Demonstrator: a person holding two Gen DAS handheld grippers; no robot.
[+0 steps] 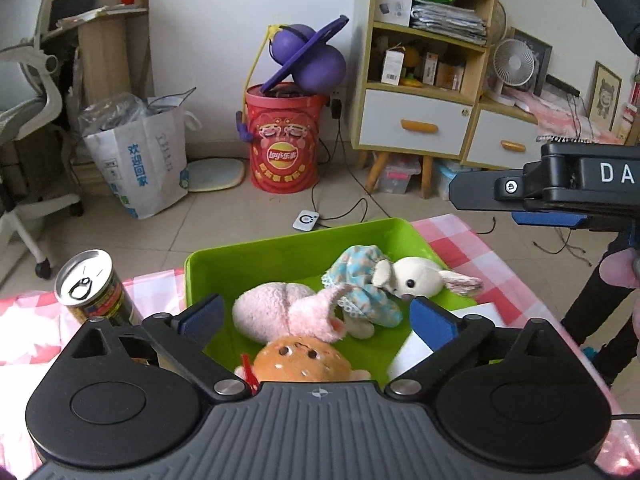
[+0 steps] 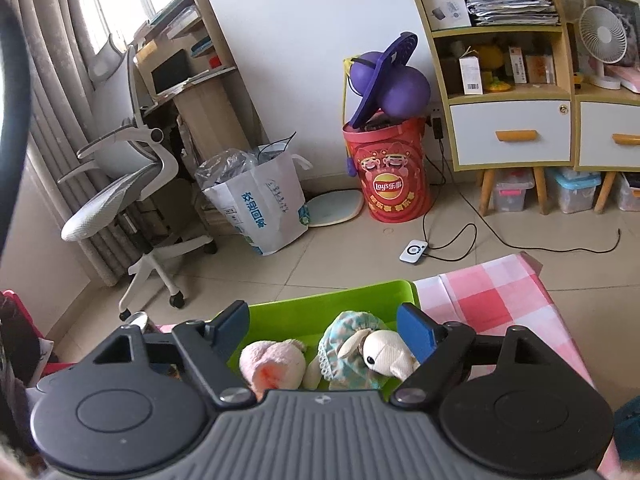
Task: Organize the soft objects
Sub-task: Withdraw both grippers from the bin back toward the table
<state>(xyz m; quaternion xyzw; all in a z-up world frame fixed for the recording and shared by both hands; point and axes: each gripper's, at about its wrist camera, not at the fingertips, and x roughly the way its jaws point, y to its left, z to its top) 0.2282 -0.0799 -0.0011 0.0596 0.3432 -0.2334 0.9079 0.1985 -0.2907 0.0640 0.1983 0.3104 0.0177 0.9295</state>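
We see three soft toys lying in the green bin (image 1: 256,256): a pink plush (image 1: 280,314), a white bunny (image 1: 412,276) in a blue dress, and an orange plush (image 1: 300,360) closest to us. The toys touch each other. Our left gripper (image 1: 316,320) is wide open above them, holding nothing. Our right gripper (image 2: 322,330) is wide open too. A can (image 1: 94,288) stands just beside the bin on the pink checked cloth (image 1: 472,256).

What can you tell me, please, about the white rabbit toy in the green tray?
The white rabbit toy is a small cream plush of coarse woven-looking fabric with a black bead eye, dark nose and floppy ears, wearing a blue patterned dress with a lace hem. It lies on its side in the green tray, head toward the tray's right side, its dress touching the pink plush. Neither claw touches it.
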